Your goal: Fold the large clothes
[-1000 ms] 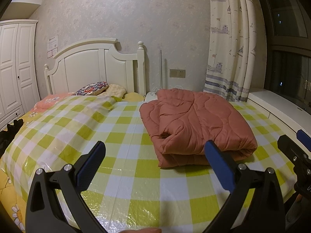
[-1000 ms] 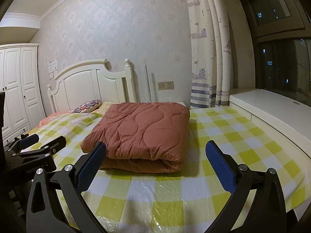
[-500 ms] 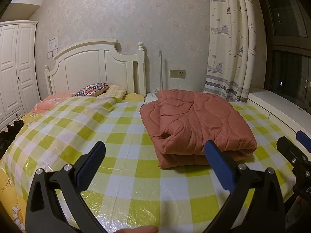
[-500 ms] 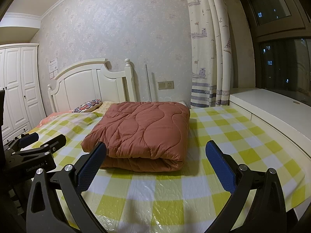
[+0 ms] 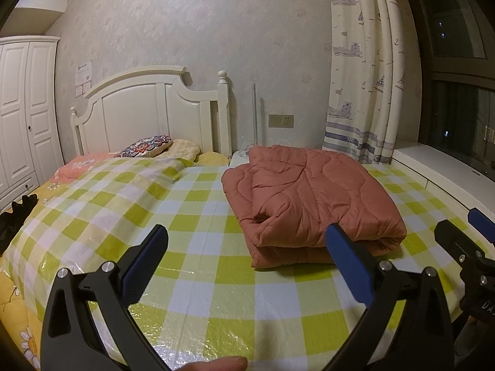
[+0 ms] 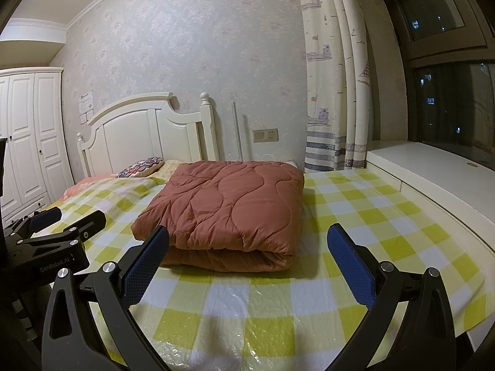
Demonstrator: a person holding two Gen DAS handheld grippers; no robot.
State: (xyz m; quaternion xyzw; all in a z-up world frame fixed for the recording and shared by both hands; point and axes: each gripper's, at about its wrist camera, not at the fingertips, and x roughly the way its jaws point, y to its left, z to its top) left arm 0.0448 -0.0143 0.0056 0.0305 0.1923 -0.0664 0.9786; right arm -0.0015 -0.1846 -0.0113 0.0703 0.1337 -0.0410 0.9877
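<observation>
A rust-red quilted garment (image 5: pixel 309 204) lies folded into a thick rectangle on the yellow-green checked plastic sheet (image 5: pixel 191 216) that covers the bed. In the right wrist view the same folded garment (image 6: pixel 229 207) sits just beyond the fingers. My left gripper (image 5: pixel 247 244) is open and holds nothing, short of the bundle's near edge. My right gripper (image 6: pixel 247 244) is open too, hovering over the sheet (image 6: pixel 355 210) in front of the bundle. Each gripper shows at the edge of the other's view: the right one (image 5: pixel 467 238) and the left one (image 6: pixel 65 219).
A white headboard (image 5: pixel 148 114) and pillows (image 5: pixel 148 148) stand at the bed's far end. A white wardrobe (image 5: pixel 21 117) is on the left, a curtain (image 5: pixel 362 92) and a white window ledge (image 6: pixel 433 173) on the right. Dark cloth (image 5: pixel 15 210) lies at the bed's left edge.
Both grippers have held nearly still and stayed open. The folded garment has not moved.
</observation>
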